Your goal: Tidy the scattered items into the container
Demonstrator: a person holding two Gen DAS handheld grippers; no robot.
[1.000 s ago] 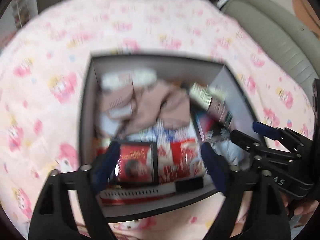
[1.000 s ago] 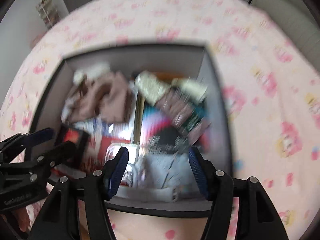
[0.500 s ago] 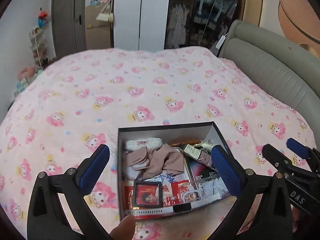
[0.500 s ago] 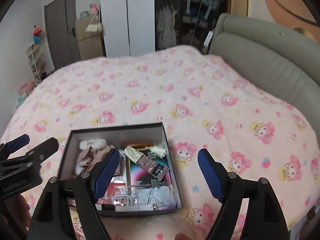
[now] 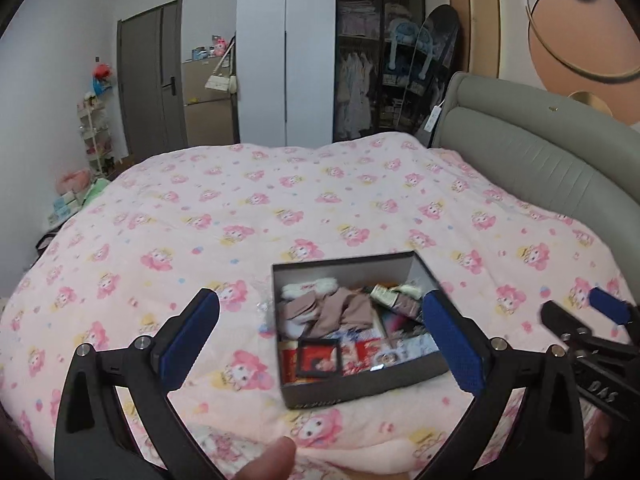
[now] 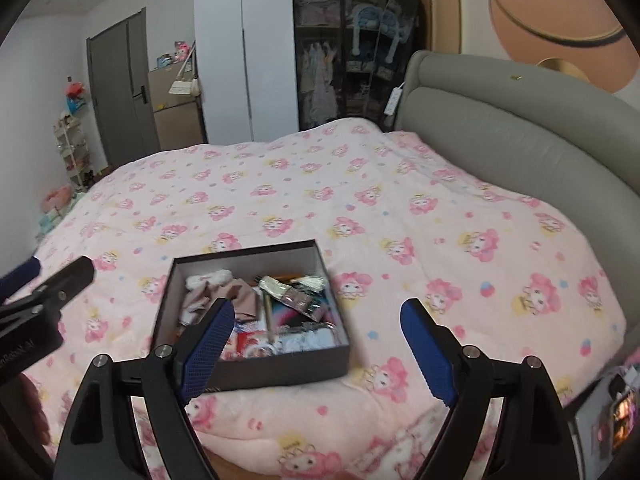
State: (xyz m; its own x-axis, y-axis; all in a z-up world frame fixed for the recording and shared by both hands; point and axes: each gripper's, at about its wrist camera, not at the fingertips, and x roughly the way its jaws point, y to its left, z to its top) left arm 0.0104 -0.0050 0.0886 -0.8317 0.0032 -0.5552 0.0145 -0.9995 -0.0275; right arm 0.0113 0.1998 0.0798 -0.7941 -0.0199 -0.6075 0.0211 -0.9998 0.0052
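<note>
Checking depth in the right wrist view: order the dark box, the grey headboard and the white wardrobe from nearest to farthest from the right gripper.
From the right gripper:
1. Dark box, just ahead, on the left.
2. Grey headboard, farther off, on the right.
3. White wardrobe, against the far wall.

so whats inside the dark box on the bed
The box holds a white fluffy item, taupe cloth, a red framed picture and packets. Whatever lies beneath them is covered.
</note>
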